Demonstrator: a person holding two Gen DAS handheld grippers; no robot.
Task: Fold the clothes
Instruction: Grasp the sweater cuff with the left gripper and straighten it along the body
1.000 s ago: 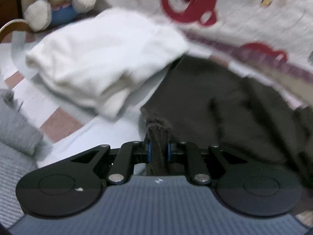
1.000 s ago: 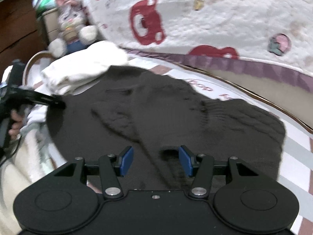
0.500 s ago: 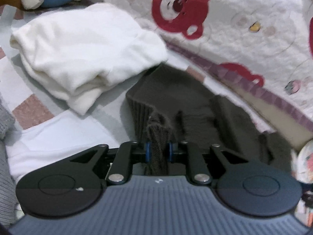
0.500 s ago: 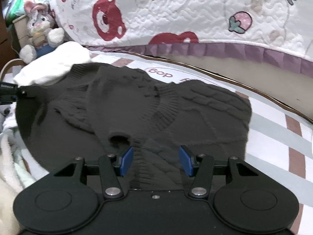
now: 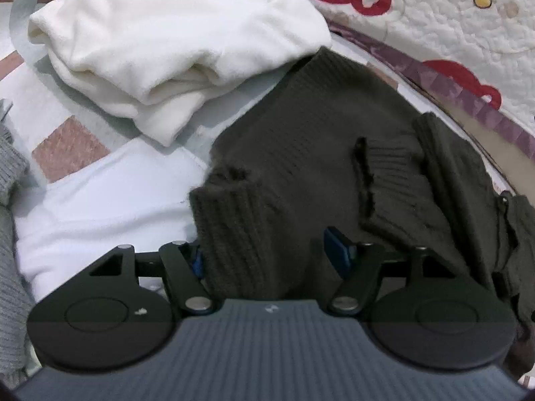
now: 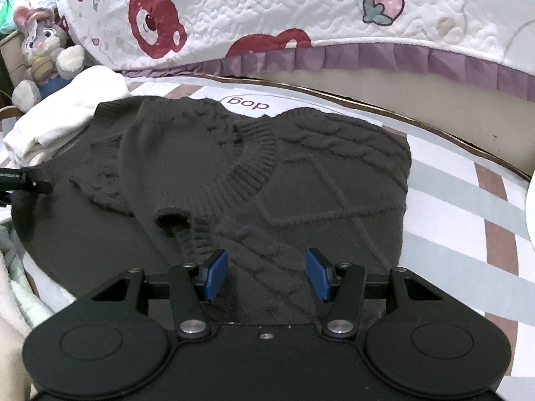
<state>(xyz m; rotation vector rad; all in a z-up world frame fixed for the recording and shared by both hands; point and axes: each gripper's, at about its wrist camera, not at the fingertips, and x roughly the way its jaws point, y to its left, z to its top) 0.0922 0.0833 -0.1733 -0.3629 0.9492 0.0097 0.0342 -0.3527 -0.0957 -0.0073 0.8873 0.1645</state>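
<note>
Bed sheet, white with grey and reddish stripes, covers the whole work surface. Bear-print quilt with purple frill is bunched along the far edge. Dark knit sweater lies spread flat on the sheet, mid-frame in the right wrist view, collar facing up, one sleeve folded across the chest with its cuff just ahead of the right gripper. Right gripper hovers over the sweater's near part, jaws wide apart, nothing between the blue pads. Folded white garment sits at the sweater's far left corner, touching its edge. Left gripper is at the sweater's left side, jaws spread apart; a ribbed edge of the sweater lies in the gap, against the left pad, not pinched. Grey knit fabric shows at the left border of the left wrist view. Stuffed bunny sits far left beyond the white garment.
</note>
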